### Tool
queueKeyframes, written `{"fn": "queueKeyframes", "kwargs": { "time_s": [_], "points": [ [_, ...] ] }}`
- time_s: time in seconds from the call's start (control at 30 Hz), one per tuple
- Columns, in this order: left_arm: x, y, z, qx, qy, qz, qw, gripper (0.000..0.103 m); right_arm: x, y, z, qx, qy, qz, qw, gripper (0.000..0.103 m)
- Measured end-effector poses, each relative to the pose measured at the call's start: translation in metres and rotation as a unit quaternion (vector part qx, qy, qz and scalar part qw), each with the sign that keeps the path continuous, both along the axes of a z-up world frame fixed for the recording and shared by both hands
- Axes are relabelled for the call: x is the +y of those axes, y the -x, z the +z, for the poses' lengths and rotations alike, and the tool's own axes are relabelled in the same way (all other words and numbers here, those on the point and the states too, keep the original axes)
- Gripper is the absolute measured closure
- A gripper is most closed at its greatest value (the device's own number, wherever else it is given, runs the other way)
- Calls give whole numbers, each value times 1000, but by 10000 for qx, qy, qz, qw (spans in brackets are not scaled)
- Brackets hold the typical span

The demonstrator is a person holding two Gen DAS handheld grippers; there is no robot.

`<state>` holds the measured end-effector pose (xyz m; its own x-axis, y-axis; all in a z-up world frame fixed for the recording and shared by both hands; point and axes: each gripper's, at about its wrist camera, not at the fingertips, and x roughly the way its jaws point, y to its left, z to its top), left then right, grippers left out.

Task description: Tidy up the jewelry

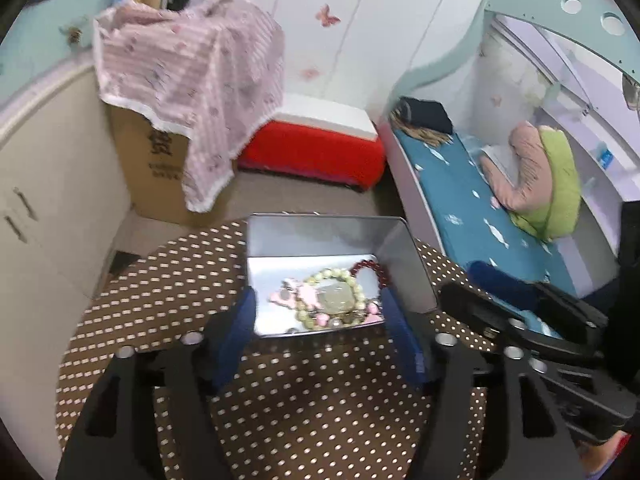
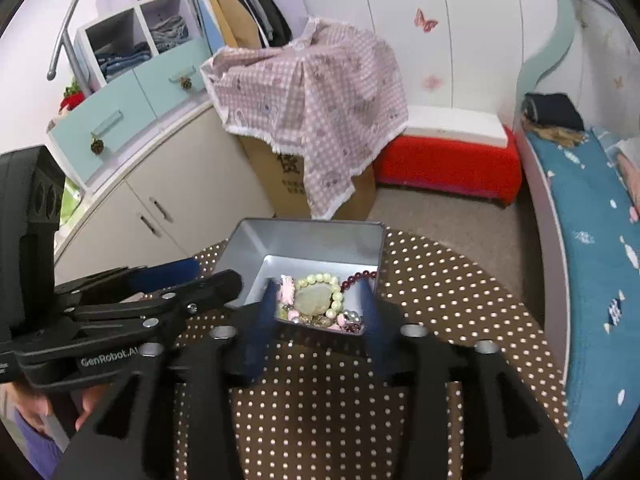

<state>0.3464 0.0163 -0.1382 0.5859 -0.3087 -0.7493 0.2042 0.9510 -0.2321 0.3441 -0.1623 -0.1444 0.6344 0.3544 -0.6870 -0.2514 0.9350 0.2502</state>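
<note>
Plainly, all the jewelry sits in 1 place: an open silver tin box (image 1: pixel 404 264) at the centre of both views, resting on a round table under a brown polka-dot cloth (image 1: pixel 168 292). Its lid is not in view. Heaped at the near end of the tin are a pale green bead bracelet (image 1: pixel 320 280), a dark red bead bracelet (image 1: pixel 370 269) toward the right wall, a pink charm piece (image 1: pixel 292 296) at the left of the pile, and a tangle of small metal bits at the lower edge that I cannot sort out. The far half of the tin floor is bare. I would expect these pieces to be light, limp and slippery: glossy round beads on cord that roll under a pinch, and strands liable to snag one another. The safest hold looks like a bracelet's free arc, across the cord between 2 beads, rather than on a single bead. The left gripper (image 1: pixel 320 316) hovers low at the tin's near edge, its blue fingers spread wide and holding nothing. The right gripper (image 2: pixel 318 308), seen in its own camera at centre, is likewise spread wide over the near rim and empty.
</note>
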Motion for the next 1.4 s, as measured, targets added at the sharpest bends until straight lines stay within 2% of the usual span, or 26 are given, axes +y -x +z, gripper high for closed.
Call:
{"fn": "queueKeyframes", "kwargs": {
  "time_s": [0.07, 0.23, 0.3, 0.4, 0.6, 0.73, 0.87, 1.07, 1.4],
  "points": [
    [1, 15, 11, -217, -163, 103, 9996, 36, -1, 13, 10, -119, 29, 18, 9999, 52],
    [0, 57, 39, -701, -407, 182, 9965, 36, -6, 60, 41, -557, 54, -4, 9984, 43],
    [-1, 76, 49, -857, -434, 212, 9951, 36, -7, 76, 53, -731, 77, -28, 9973, 41],
    [-1, 108, 66, -1153, -408, 312, 9920, 23, -5, 107, 70, -975, 226, -51, 9950, 38],
    [-2, 171, 96, -1685, -335, 403, 9843, 22, -3, 166, 100, -1437, 388, -106, 9888, 32],
    [-7, 214, 113, -2076, -570, 536, 9751, 19, -1, 211, 121, -1796, 441, -169, 9826, 31],
    [-7, 247, 126, -2308, -496, 628, 9697, 19, 0, 251, 138, -2162, 521, -271, 9746, 28],
    [-8, 295, 146, -2792, -446, 725, 9564, 19, 2, 304, 161, -2714, 817, -467, 9579, 22],
    [-17, 352, 169, -3638, -505, 818, 9265, 19, -3, 359, 191, -3262, 799, -615, 9399, 20]
  ]
}}
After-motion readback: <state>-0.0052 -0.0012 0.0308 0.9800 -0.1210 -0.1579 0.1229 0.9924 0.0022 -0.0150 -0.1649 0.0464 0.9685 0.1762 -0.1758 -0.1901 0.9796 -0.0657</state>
